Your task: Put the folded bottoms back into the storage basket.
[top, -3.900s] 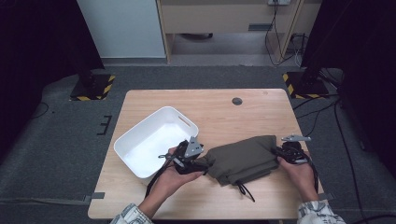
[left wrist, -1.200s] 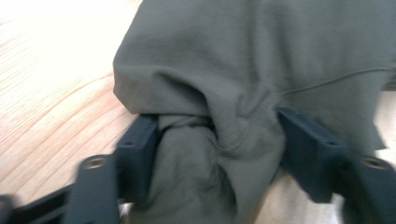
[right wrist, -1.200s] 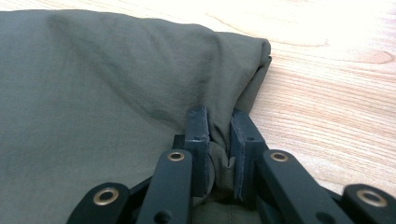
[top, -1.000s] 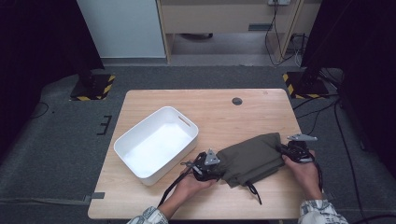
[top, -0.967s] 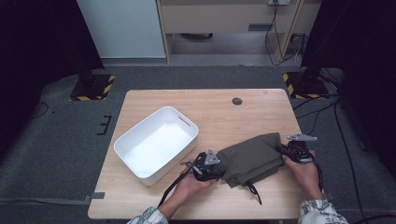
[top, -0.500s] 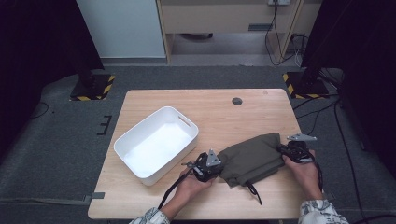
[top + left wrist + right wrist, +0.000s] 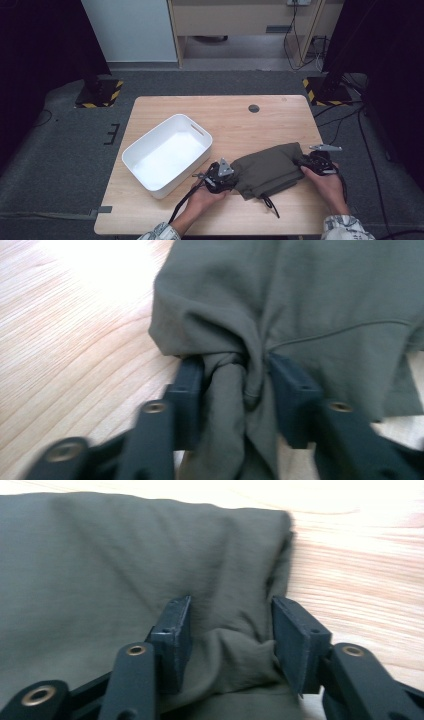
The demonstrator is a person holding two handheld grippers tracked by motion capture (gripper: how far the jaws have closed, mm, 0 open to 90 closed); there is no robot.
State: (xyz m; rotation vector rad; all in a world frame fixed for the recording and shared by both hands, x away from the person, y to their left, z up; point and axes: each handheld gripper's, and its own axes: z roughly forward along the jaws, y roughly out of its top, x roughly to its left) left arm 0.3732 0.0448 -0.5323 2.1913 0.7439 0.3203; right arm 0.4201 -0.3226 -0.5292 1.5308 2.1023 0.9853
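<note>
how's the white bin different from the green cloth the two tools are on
The white bin is rigid, open-topped and stands apart from both tools, while the green cloth is soft, folded and creased. The bin is bright white; the cloth is dark olive with a black cord trailing from it. The left tool and right tool each have cloth bunched between their jaws. Both rest on the wooden table.

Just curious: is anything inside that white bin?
The bin looks empty; its white floor is bare. The green cloth lies beside it on the table. The near wall hides a small strip.
</note>
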